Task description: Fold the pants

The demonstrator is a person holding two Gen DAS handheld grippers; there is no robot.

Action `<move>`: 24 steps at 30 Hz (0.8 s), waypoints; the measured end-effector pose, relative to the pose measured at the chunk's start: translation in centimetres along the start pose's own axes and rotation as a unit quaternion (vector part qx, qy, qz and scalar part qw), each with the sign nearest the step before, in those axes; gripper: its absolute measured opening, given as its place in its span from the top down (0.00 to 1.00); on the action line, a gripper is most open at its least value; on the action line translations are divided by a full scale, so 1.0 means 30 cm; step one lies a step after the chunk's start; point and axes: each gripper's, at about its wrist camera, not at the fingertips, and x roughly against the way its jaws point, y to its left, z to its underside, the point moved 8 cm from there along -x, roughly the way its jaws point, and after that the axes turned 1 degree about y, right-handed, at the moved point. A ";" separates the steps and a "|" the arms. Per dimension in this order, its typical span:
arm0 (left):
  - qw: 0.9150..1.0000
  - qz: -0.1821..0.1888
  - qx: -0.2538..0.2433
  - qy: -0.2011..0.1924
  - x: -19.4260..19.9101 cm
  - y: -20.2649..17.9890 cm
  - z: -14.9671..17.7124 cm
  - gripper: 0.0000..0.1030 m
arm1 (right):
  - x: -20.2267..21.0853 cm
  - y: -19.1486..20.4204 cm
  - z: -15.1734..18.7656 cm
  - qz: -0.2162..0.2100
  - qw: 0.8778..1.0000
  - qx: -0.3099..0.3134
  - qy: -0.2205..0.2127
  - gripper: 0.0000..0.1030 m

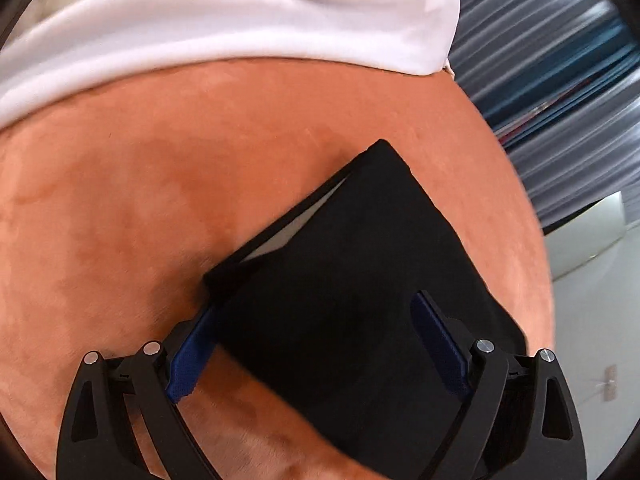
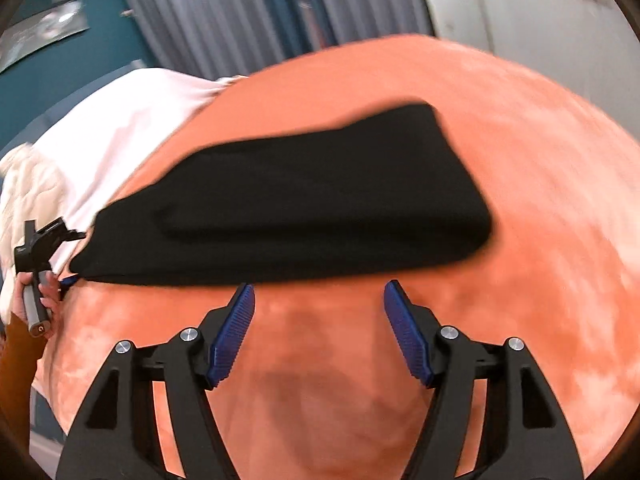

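We find the black pants lying folded into a compact bundle on the orange blanket that covers the bed. A white sheet lies beyond the blanket at its far edge, and grey curtains hang behind.

Seen from its own wrist, the left gripper stands wide open, with one corner of the pants between its blue pads. We see the left pad at the edge of the cloth and the right pad over it, but neither presses the fabric, so we record no grip. A pale strip shows along the fold line at the bundle's upper left edge.

The right gripper is open to a moderate width and holds nothing. It sits just short of the near edge of the pants, with bare blanket between its fingers.

From the right wrist we also note the person's hand on a grey handle at the left end of the bundle.
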 end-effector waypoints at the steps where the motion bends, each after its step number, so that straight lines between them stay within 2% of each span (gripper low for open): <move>1: 1.000 -0.008 -0.001 0.000 0.000 -0.007 0.001 0.17 | 0.005 -0.035 0.010 -0.027 0.999 -0.032 -0.001 0.36; 2: 1.000 -0.013 0.001 -0.002 0.006 -0.009 -0.001 0.34 | 0.002 -0.042 0.017 -0.043 0.998 -0.045 -0.009 0.35; 3: 1.000 -0.022 0.007 -0.005 0.013 -0.002 -0.006 0.66 | 0.002 -0.047 0.017 -0.050 0.997 -0.049 -0.011 0.32; 4: 1.000 -0.017 0.013 -0.003 0.019 0.000 -0.010 0.83 | -0.002 -0.042 0.024 -0.053 0.997 -0.046 -0.011 0.26; 5: 1.000 0.015 0.026 0.009 0.022 -0.014 -0.012 0.85 | -0.003 -0.034 0.028 -0.055 0.998 -0.036 -0.011 0.23; 7: 1.000 0.021 0.023 -0.005 0.075 -0.055 -0.016 0.86 | -0.007 -0.014 0.030 -0.051 0.998 -0.018 -0.009 0.15; 10: 0.995 0.021 -0.082 -0.054 0.216 -0.275 0.026 0.86 | -0.004 -0.002 0.041 -0.063 0.998 -0.017 -0.009 0.14; 13: 0.974 0.055 -0.203 -0.080 0.342 -0.613 0.170 0.86 | 0.002 -0.024 0.039 -0.089 0.995 -0.036 -0.016 0.14; 15: 0.957 0.092 -0.266 -0.069 0.383 -0.828 0.323 0.86 | 0.001 -0.025 0.044 -0.096 0.994 -0.041 -0.019 0.14; 17: 0.939 0.108 -0.324 -0.049 0.380 -0.996 0.505 0.86 | 0.000 -0.014 0.040 -0.099 0.994 -0.042 -0.021 0.14; 20: 0.917 0.088 -0.389 -0.018 0.276 -1.139 0.765 0.82 | 0.007 -0.016 0.040 -0.107 0.993 -0.047 -0.023 0.14; 22: 0.908 0.067 -0.412 0.034 0.147 -1.164 0.926 0.76 | 0.013 -0.022 0.031 -0.112 0.992 -0.051 -0.025 0.14; 23: 0.901 0.052 -0.420 0.089 0.049 -1.157 1.028 0.69 | 0.011 -0.021 0.029 -0.116 0.992 -0.053 -0.026 0.14; 24: 0.897 0.031 -0.418 0.143 -0.028 -1.128 1.108 0.69 | 0.012 -0.024 0.029 -0.119 0.991 -0.055 -0.027 0.14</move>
